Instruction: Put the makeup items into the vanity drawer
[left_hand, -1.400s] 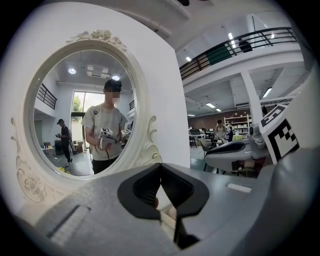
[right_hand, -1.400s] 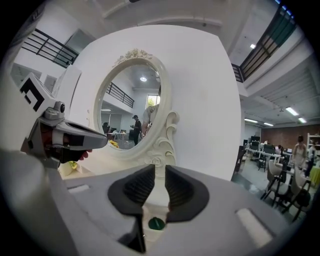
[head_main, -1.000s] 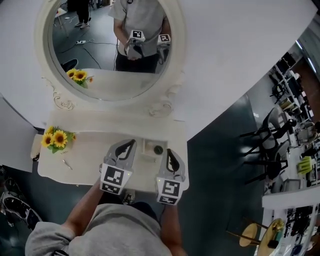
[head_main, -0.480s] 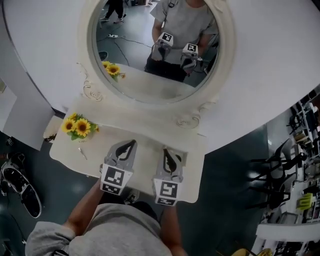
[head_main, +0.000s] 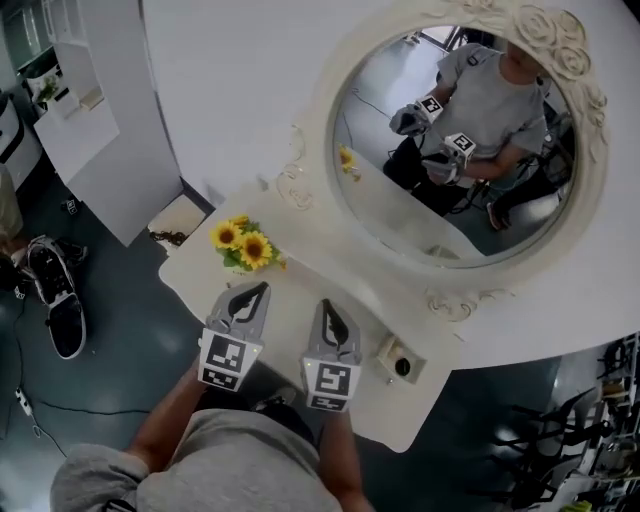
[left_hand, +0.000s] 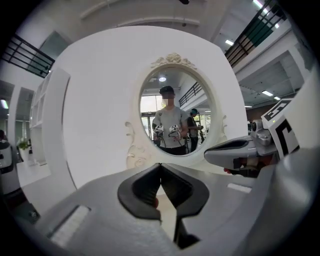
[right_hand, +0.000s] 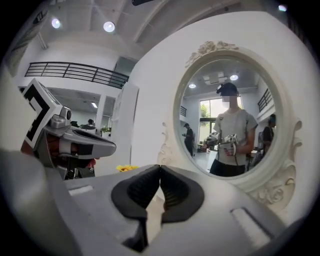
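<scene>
The cream vanity table (head_main: 292, 296) stands under an oval mirror (head_main: 470, 150). At its right end a small white tray (head_main: 388, 352) holds a dark round item (head_main: 402, 367). No drawer shows. My left gripper (head_main: 264, 288) and right gripper (head_main: 325, 304) hover side by side over the tabletop's middle, both pointing at the mirror. In the left gripper view the left gripper (left_hand: 160, 166) has its jaws together, with nothing clearly held. The right gripper (right_hand: 160, 167) is shut and empty in its own view. The mirror (right_hand: 230, 125) reflects the person holding both grippers.
A bunch of sunflowers (head_main: 243, 246) lies at the table's left end, close to the left gripper. Shoes (head_main: 52, 292) sit on the dark floor to the left. A white wall panel (head_main: 110, 150) stands behind them. Dark chairs (head_main: 560, 440) stand at lower right.
The whole view has swung: the vanity and mirror have shifted right and turned in the head view. The small tray now lies right of both grippers. Both grippers keep their jaws together.
</scene>
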